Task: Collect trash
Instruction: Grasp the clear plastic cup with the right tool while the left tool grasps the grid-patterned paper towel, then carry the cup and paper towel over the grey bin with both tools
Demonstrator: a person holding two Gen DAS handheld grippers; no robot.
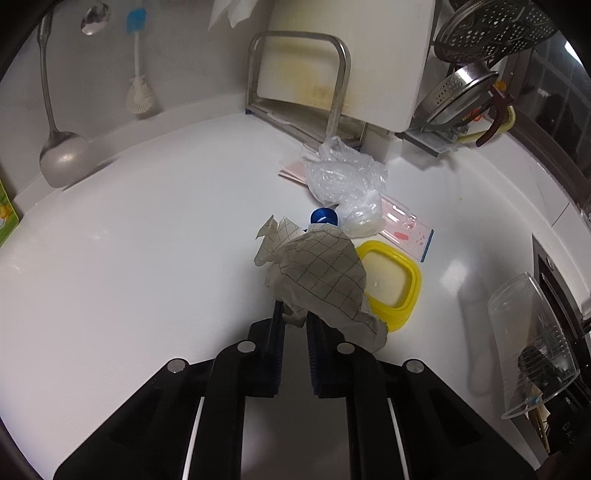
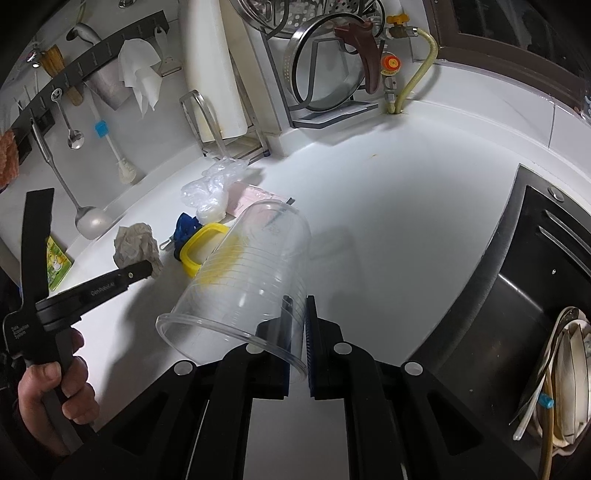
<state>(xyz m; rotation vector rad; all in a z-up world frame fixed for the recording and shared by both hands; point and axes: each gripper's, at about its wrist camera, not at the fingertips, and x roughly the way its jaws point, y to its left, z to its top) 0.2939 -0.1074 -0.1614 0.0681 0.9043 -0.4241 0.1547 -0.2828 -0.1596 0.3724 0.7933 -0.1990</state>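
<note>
My left gripper (image 1: 295, 314) is shut on the near edge of a crumpled, grid-printed sheet of paper (image 1: 317, 273), which stands up over the white counter (image 1: 166, 258). Behind the paper lie a blue-capped bottle (image 1: 324, 216), a clear plastic bag (image 1: 343, 177), a pink zip pouch (image 1: 410, 229) and a yellow-rimmed lid (image 1: 391, 280). My right gripper (image 2: 299, 306) is shut on the wall of a clear plastic cup (image 2: 243, 280), held tilted above the counter with its mouth toward the camera. The right wrist view also shows the left gripper (image 2: 146, 269) at the paper (image 2: 135, 243), held by a hand (image 2: 55, 387).
A steel sink (image 2: 517, 295) with dishes is at the right. A cutting board in a metal rack (image 1: 332, 62), colanders (image 1: 491, 29) and a hanging ladle (image 1: 62, 158) line the back wall. A green carton (image 1: 5, 218) sits at the far left.
</note>
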